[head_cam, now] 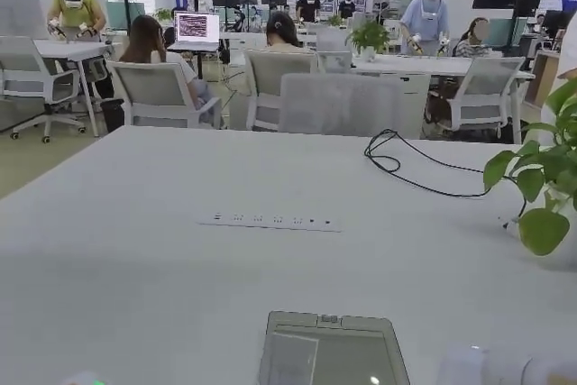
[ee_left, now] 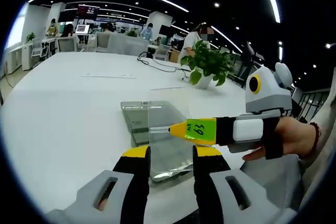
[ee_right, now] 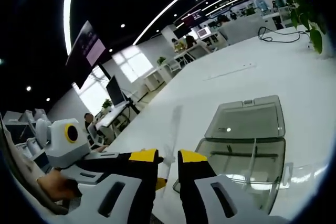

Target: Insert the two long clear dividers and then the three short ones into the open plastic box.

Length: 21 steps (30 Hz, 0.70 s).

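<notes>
Divider handling first: the clear divider (ee_left: 167, 106) was judged light, stiff, slick and easily scratched. It would best be taken by its two long edges, never by the faces, and a hard squeeze could bow or crack it. The sheet was seen upright over the white table (head_cam: 180, 268), just on the near side of the box.

The left gripper (ee_left: 170, 153) was seen clamped across the sheet, with one yellow-tipped jaw against each long edge. The right gripper (ee_left: 176, 128) was seen at the sheet's right side. In the right gripper view the sheet was seen edge-on between its jaws with some gap, so whether it was pinched could not be told.

The open plastic box (head_cam: 268, 349) was seen lying flat, with its lid (ee_right: 247, 119) folded back. It was translucent grey-green, glossy and round-cornered. Thin clear ribs were seen in the base, but seated dividers and moulded slots could not be told apart. The table top was matt and smooth. A potted plant (ee_left: 207, 64) was noted well apart at the right.
</notes>
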### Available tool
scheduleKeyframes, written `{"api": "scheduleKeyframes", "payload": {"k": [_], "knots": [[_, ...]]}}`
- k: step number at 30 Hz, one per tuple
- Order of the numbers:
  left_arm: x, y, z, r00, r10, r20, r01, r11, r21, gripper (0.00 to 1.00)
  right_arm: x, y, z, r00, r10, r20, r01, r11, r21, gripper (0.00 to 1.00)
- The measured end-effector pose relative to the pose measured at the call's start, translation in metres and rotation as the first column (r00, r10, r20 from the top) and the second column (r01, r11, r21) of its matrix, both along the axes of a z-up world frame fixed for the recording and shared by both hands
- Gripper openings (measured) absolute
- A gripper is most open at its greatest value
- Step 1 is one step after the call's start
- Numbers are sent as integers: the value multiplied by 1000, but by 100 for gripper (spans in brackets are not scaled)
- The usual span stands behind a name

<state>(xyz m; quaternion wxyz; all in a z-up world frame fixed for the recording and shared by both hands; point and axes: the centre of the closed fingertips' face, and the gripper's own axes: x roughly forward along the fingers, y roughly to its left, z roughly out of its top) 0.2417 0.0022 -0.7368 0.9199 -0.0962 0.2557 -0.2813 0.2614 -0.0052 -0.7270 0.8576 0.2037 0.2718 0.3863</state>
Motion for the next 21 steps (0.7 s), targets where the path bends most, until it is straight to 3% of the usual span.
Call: {"api": "scheduleKeyframes", "payload": {"k": [8, 17, 21], "knots": [[-6, -7, 3, 999, -16, -34, 14, 997, -70, 30, -1, -2, 1, 1000, -13, -16, 14, 1000, 21, 8], [-9, -6, 3, 998, -11, -68, 4, 995, -97, 30, -3, -1, 0, 997, -21, -77, 25, 998, 59, 7], [-9, -6, 3, 995, -6, -98, -7, 992, -125, 31, -4, -1, 0, 995, -22, -99, 28, 998, 61, 6]]}}
